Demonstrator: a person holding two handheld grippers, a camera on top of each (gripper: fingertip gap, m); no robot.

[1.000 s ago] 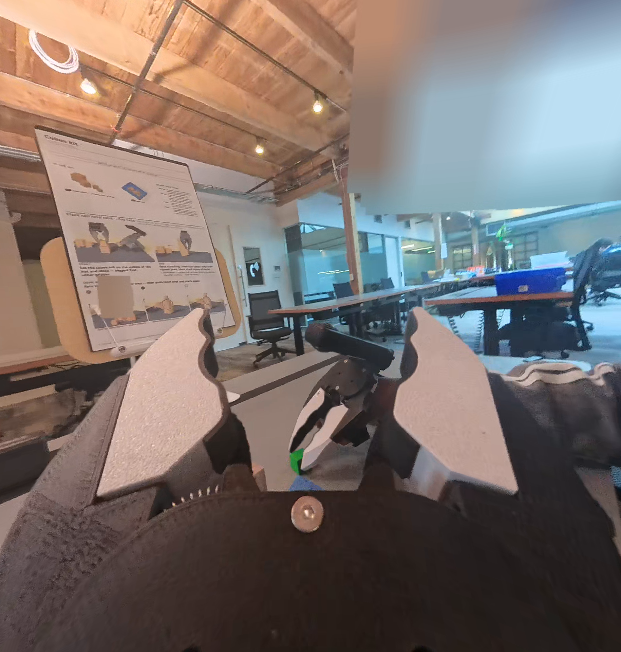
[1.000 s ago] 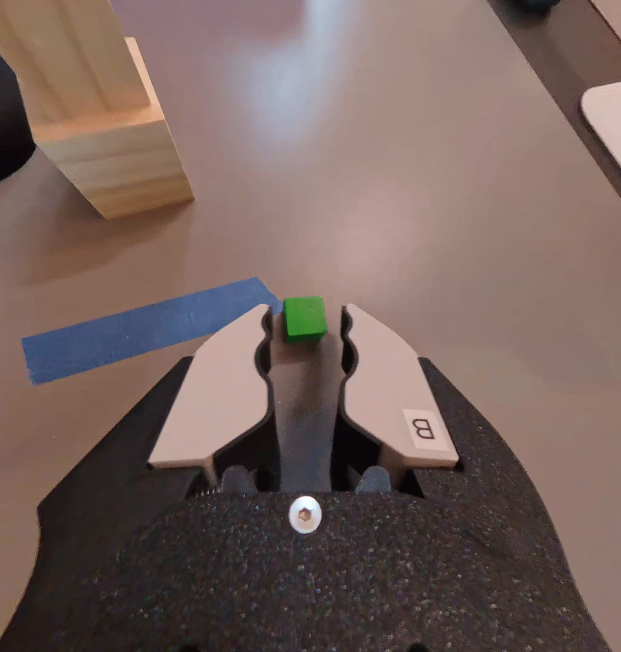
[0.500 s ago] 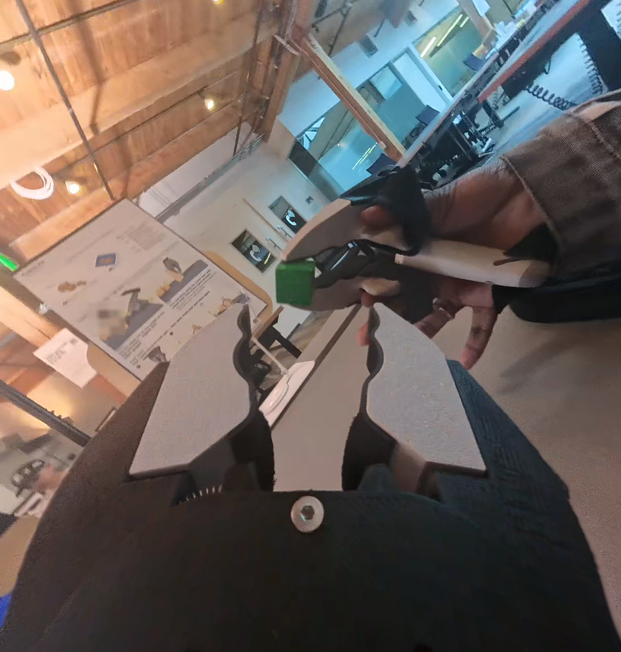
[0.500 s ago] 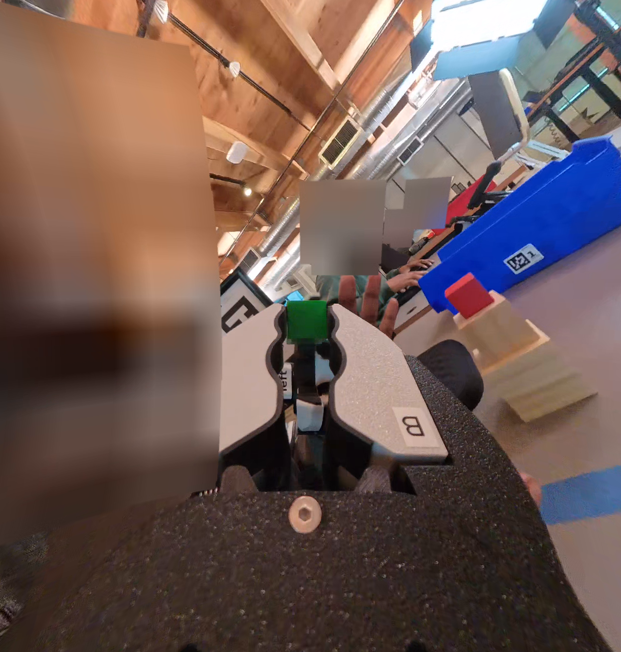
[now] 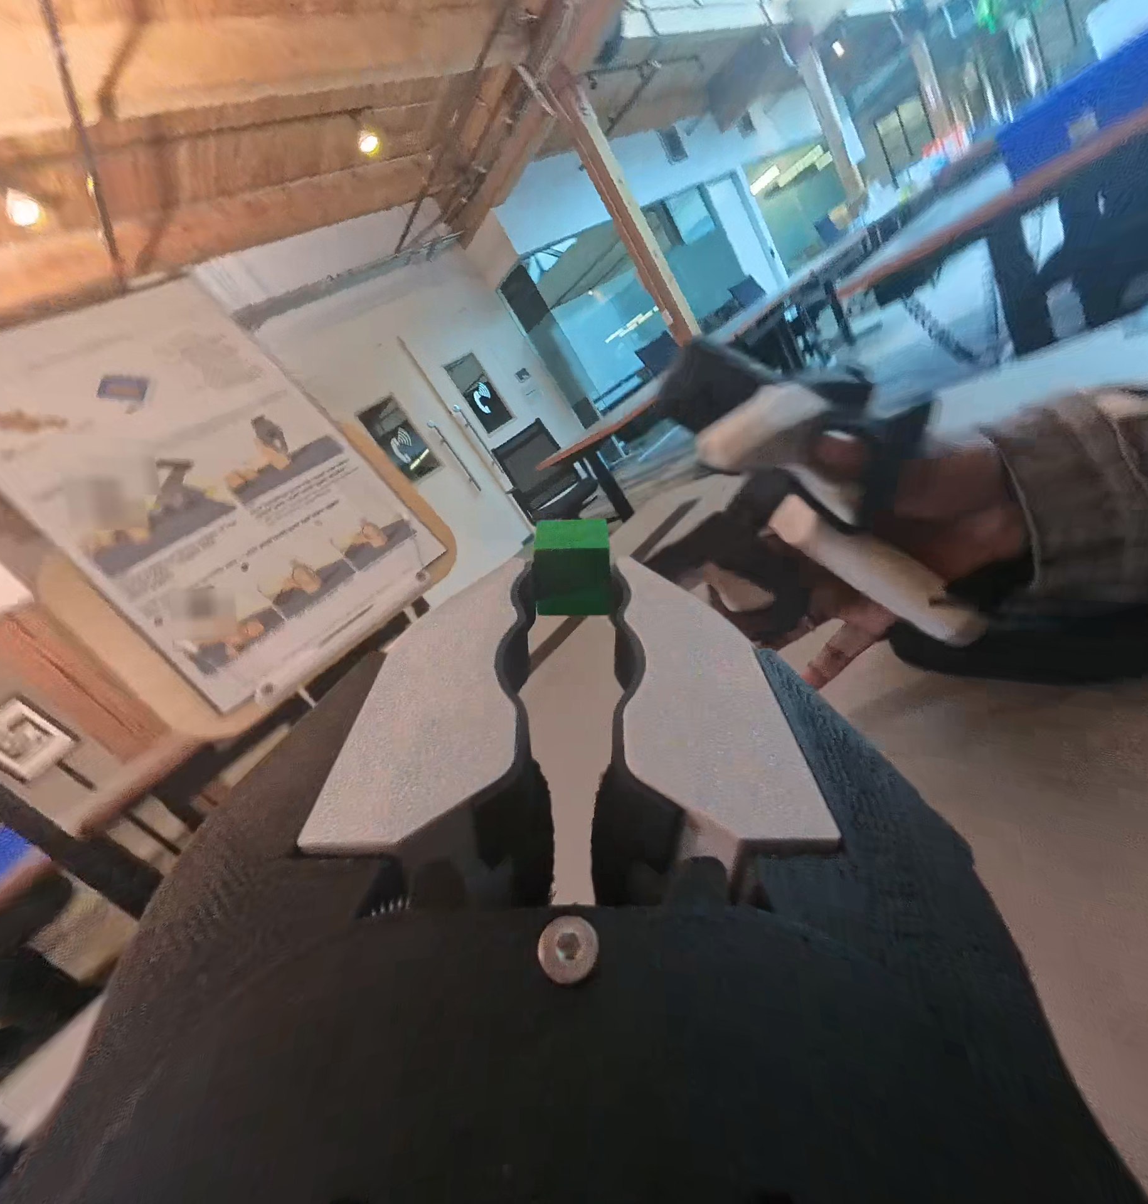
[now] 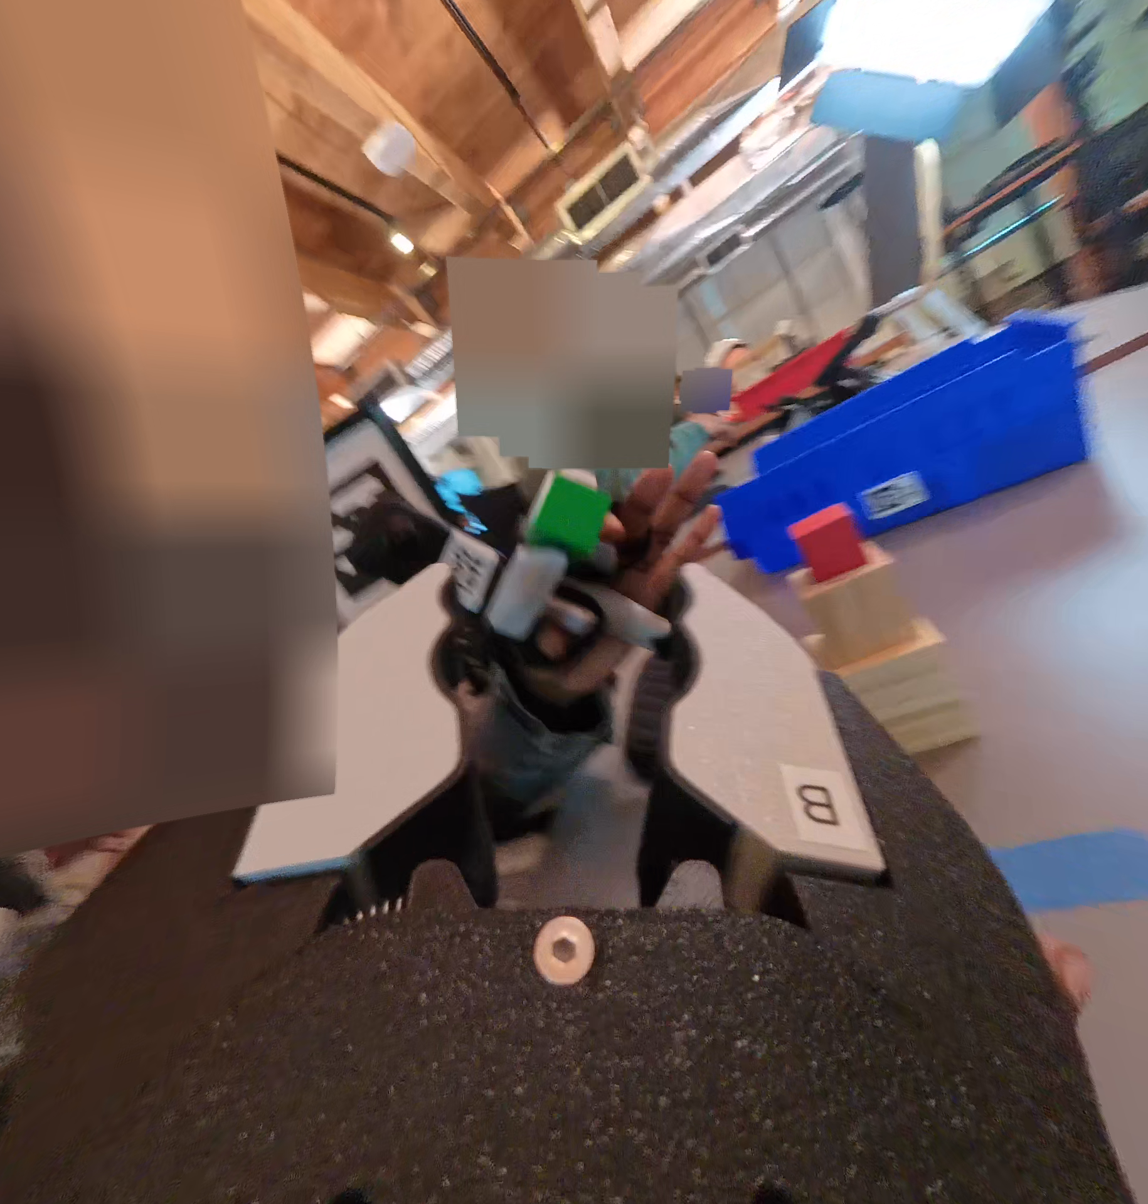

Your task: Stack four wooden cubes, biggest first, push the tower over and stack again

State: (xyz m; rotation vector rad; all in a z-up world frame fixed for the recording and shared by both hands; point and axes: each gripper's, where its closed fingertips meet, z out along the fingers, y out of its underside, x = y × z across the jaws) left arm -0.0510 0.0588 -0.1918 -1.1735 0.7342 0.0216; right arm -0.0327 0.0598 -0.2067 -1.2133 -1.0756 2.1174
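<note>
Holding up my two tools over the grey surface, I see the blue bin as the biggest thing ahead of my right hand-held gripper, with the wooden tower just in front of it. The tower's base cube carries a smaller plain cube and a red cube on top. The green cube, smallest of all, sits pinched at the very tips of my left hand-held gripper, both fingers pressed on its flat sides. My right hand-held gripper stands wide, holding nothing.

I judge the green cube light, stiff and smooth-painted, so it could twist or slip from so shallow a hold; gripping two opposite faces squarely suits it. An instruction board stands off to my left gripper's left. My right hand and its gripper lie close beside the left one and could get in the way.
</note>
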